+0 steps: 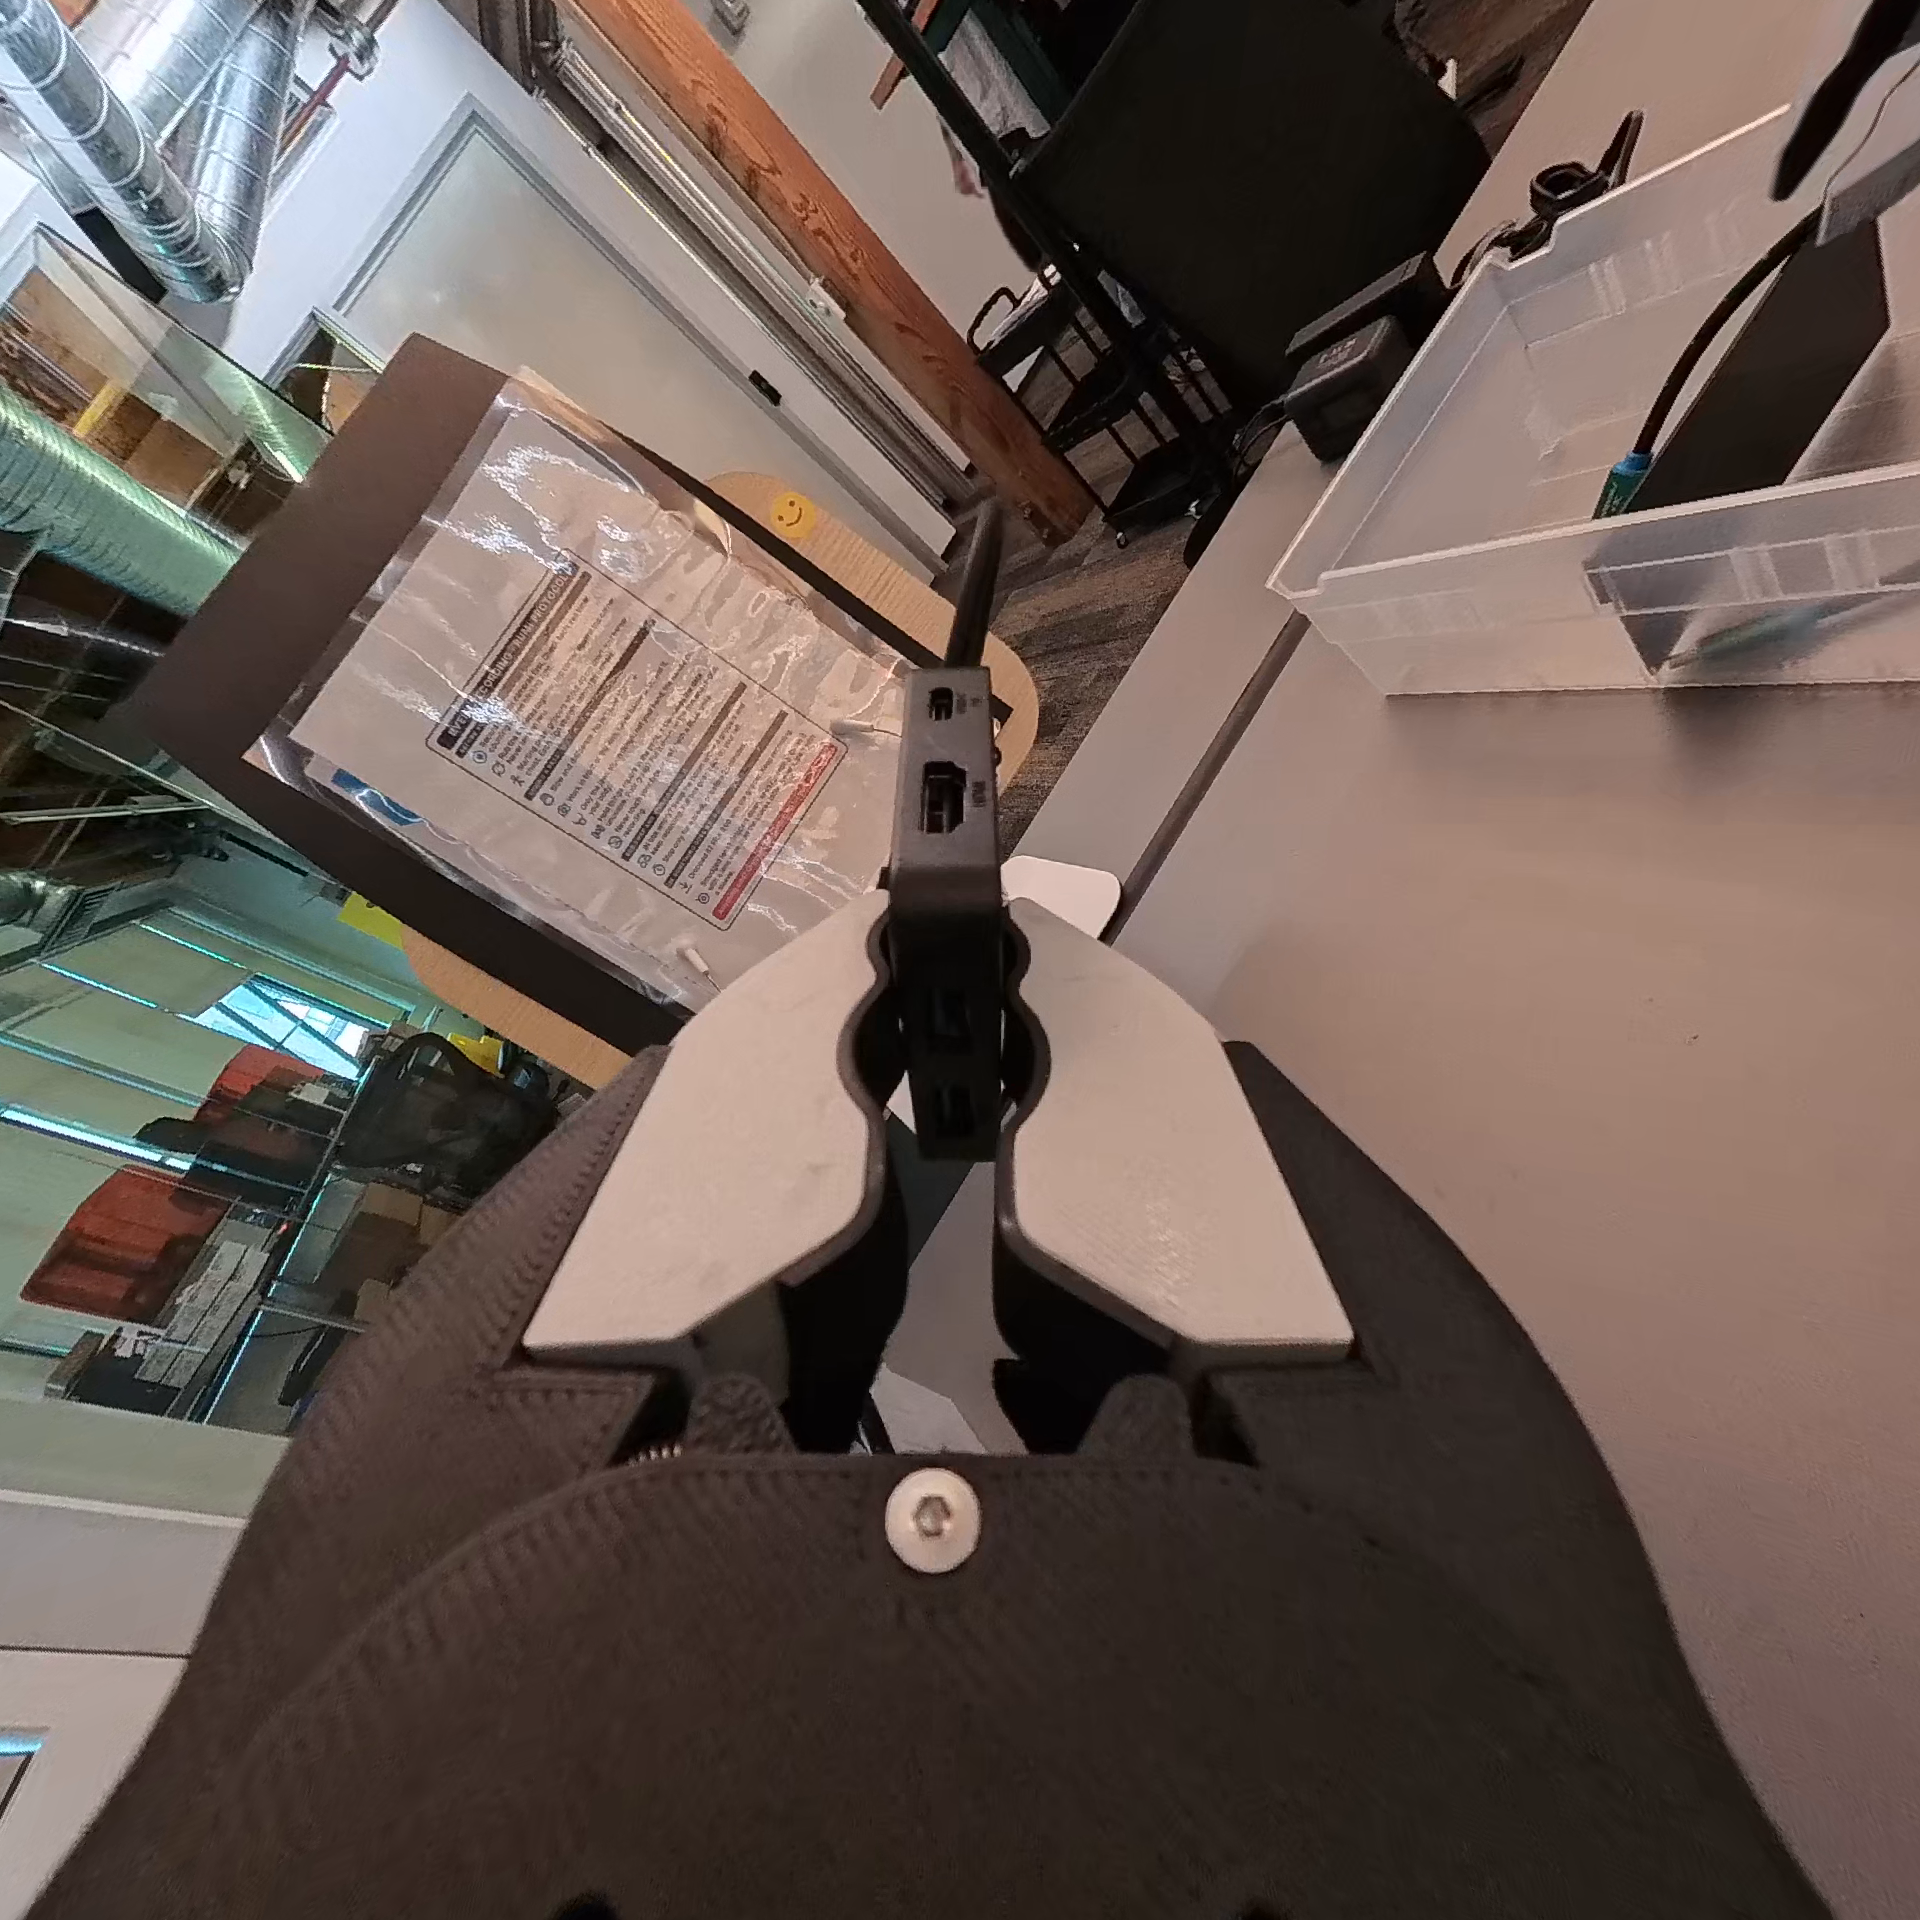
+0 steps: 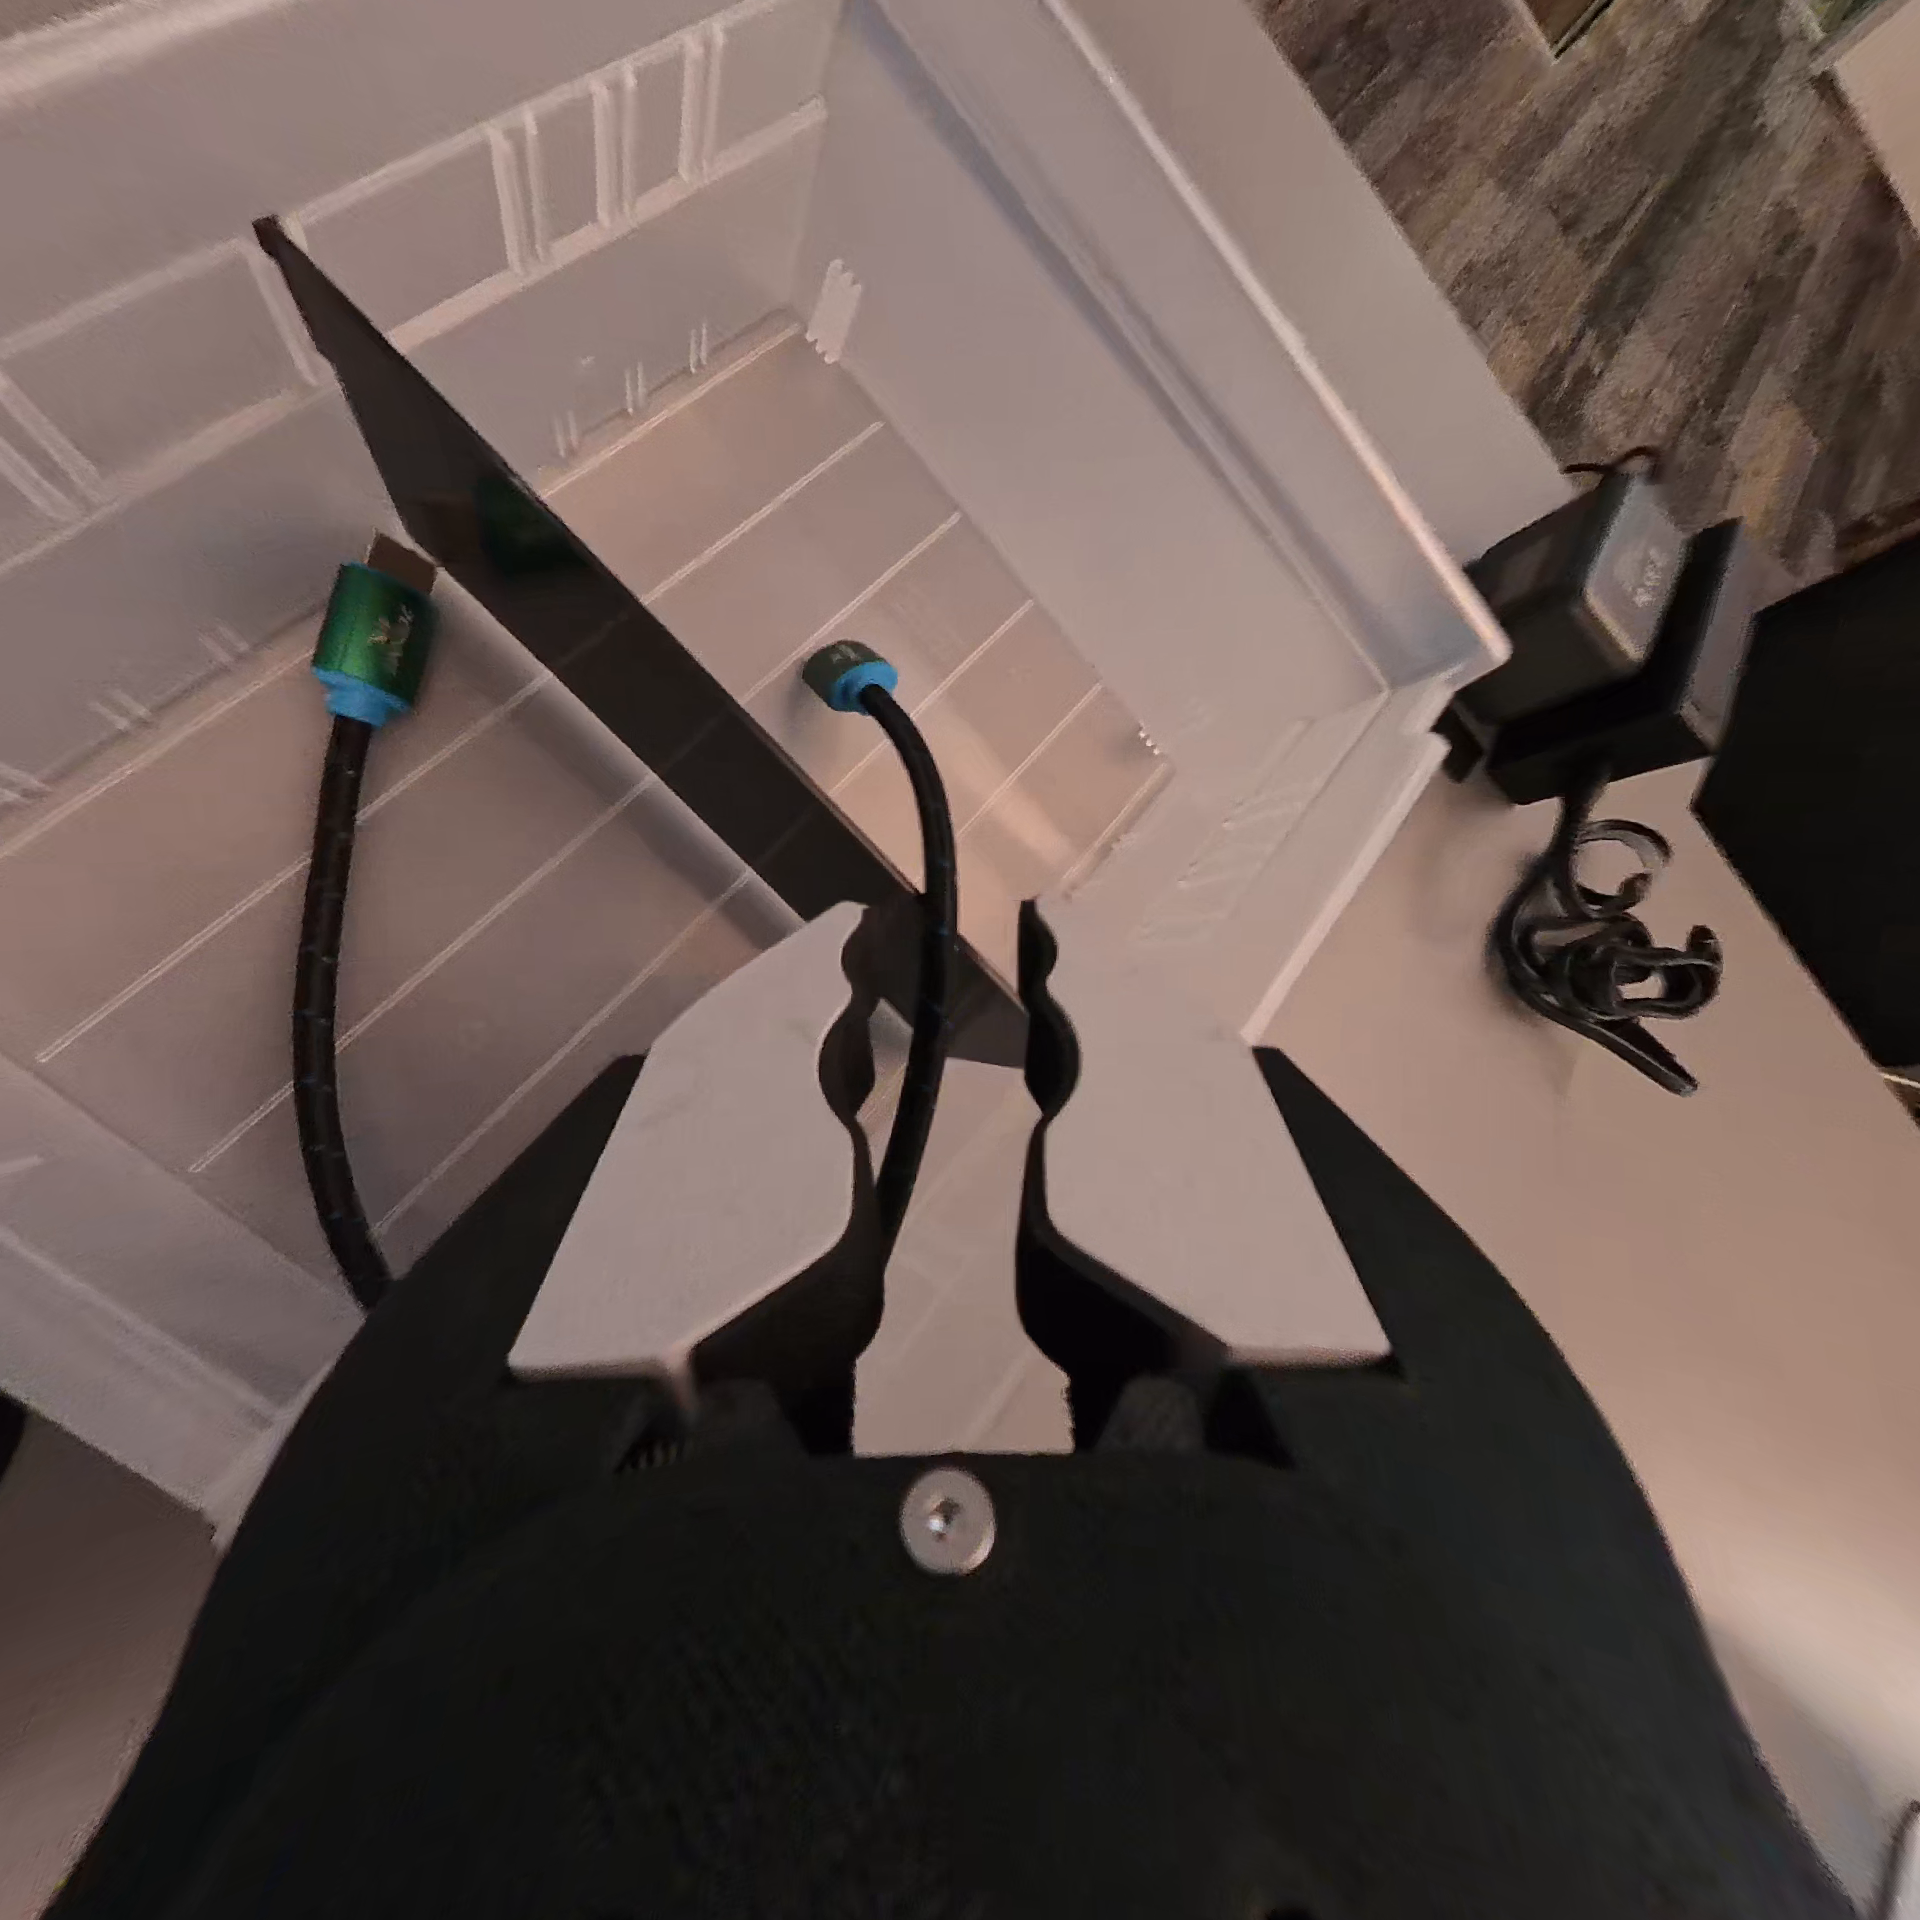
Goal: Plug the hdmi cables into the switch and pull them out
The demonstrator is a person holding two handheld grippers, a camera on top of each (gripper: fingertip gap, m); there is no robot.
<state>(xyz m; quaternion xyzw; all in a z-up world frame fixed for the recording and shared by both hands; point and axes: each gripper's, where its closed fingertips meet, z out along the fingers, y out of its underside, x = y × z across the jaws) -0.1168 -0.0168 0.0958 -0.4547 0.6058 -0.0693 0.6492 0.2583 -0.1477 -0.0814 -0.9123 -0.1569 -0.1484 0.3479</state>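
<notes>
My left gripper [image 1: 945, 914] is shut on the black HDMI switch [image 1: 948, 800] and holds it upright in the air, beside the table. Its open ports face the camera, and a black lead [image 1: 977, 582] leaves its far end. My right gripper [image 2: 940, 914] is open above the clear bin [image 2: 1226, 343]. A black braided HDMI cable [image 2: 930, 831] runs between its fingers, which are not closed on it. The cable's green plug with a blue collar [image 2: 847, 675] lies right of a dark divider [image 2: 623, 644]. A second green plug [image 2: 374, 649] lies left of the divider.
The clear bin also shows in the left wrist view [image 1: 1455, 582], on the pale table to the right. A black power adapter [image 2: 1590, 623] and a coiled cord [image 2: 1600, 956] lie beyond the bin. A black board with a laminated sheet [image 1: 582, 727] stands past the table edge.
</notes>
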